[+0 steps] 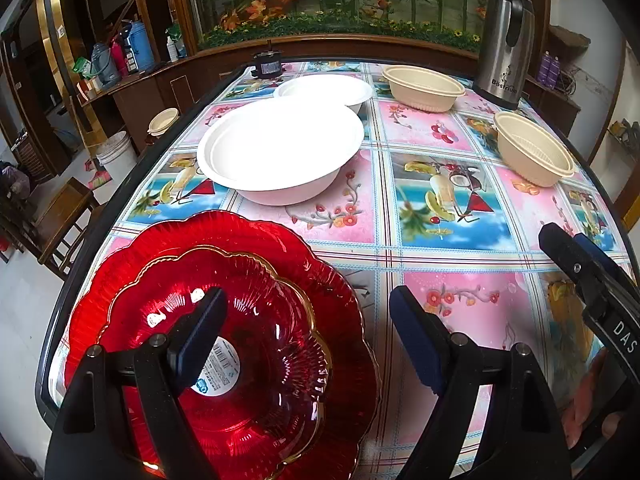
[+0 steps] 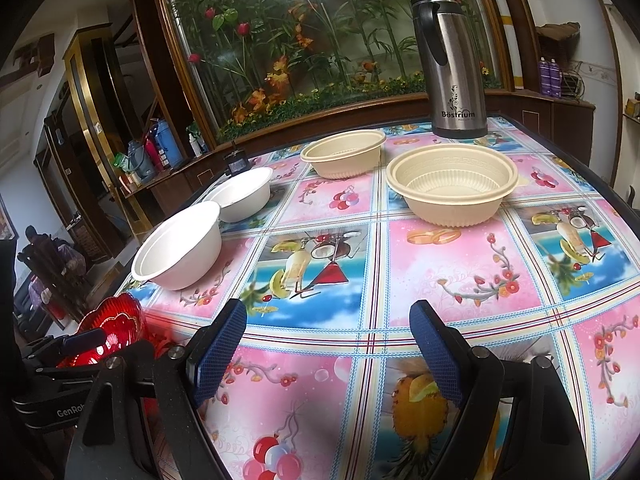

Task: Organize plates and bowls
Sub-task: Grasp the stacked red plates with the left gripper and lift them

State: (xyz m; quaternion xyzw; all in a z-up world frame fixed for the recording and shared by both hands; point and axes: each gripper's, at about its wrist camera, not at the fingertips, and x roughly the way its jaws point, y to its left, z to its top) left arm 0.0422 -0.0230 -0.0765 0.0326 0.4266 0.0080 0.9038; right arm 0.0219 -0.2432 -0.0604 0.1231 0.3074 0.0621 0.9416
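Currently both claws released, nothing between the pads. Left claw (image 1: 308, 312) hangs over the lower left of its frame, one finger above the red plates (image 1: 224, 320): a smaller gold-rimmed red plate stacked inside a larger one, on the desk (image 1: 460, 264) near its edge. Right claw (image 2: 328, 332) sits over bare tablecloth at lower centre of its frame. Two white bowls (image 1: 280, 148), near one and far one (image 1: 324, 90), upper centre in left view, rims overlapping in view; contact unclear. Two beige bowls: one (image 2: 452, 184) upper right of centre in right view, other (image 2: 342, 152) behind it, apart. Steel thermos (image 2: 452, 68) at the desk's far edge.
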